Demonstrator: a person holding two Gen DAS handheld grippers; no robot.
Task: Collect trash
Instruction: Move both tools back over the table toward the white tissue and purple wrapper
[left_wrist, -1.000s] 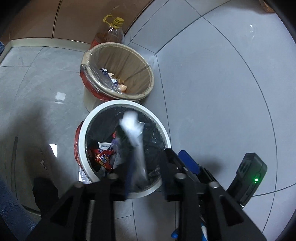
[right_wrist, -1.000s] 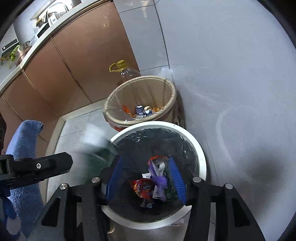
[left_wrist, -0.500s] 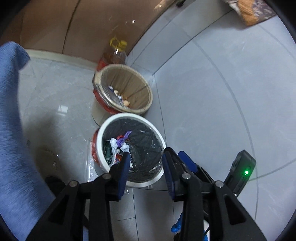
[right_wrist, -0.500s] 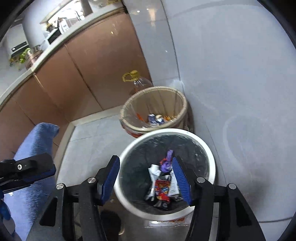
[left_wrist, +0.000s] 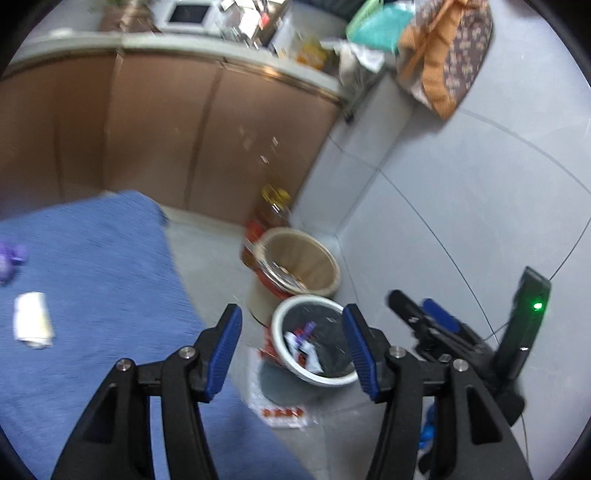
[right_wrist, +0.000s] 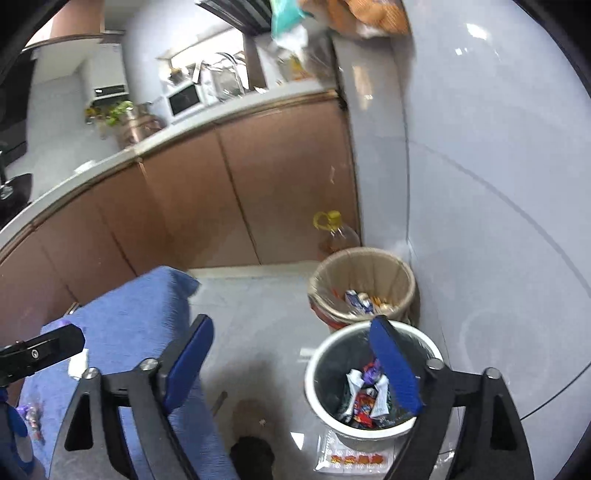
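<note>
While both grippers gape: blue cloth (left_wrist: 92, 280); grey tiled floor (right_wrist: 258, 314).

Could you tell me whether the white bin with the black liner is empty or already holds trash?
It holds trash: the white bin contains crumpled wrappers, well below its rim.

A bin (left_wrist: 314, 373) holding wrappers (left_wrist: 301, 341) is sitting on the floor ahead of the left claw (left_wrist: 291, 354), with a basket (left_wrist: 295, 260) just behind it and a bottle (left_wrist: 273, 210) behind that; a cloth-covered desk (left_wrist: 92, 295) is lying to the claw's left, a wrapper (left_wrist: 31, 319) resting on it
</note>
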